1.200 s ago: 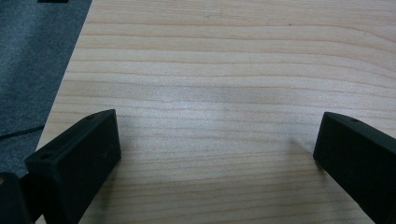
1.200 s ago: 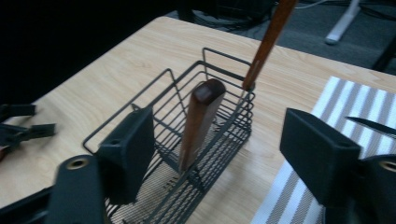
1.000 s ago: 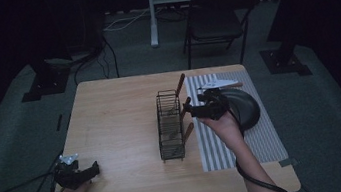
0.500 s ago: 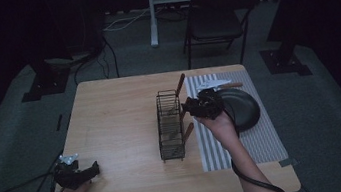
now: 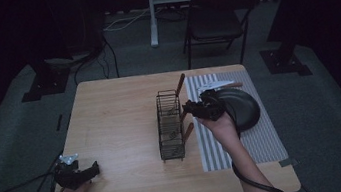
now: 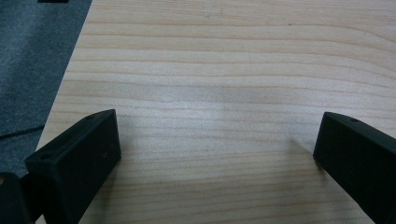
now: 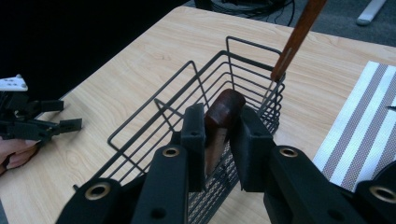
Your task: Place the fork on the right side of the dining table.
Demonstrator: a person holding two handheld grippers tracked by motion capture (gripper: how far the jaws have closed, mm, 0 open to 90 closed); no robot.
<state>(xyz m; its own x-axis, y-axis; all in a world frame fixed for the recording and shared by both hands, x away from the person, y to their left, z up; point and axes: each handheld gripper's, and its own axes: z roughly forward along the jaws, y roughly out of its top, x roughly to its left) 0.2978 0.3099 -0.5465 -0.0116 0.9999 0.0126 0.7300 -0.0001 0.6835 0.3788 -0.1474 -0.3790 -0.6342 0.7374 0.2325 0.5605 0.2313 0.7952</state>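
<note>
— Fingers of the right gripper are just closing on a wooden handle sticking up from the rack.
— Next?
— Probably lifting it straight up. Left gripper is resting wide open on the bench.

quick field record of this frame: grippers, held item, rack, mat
right gripper: jaws just closed, shut on wooden handle sticking up from the rack
left gripper: open, nothing between jaws, low over table near its front left corner
rack: black wire, mid-table, a second wooden-handled utensil leaning in its far end
mat: striped, right of rack, dark plate on it
</note>
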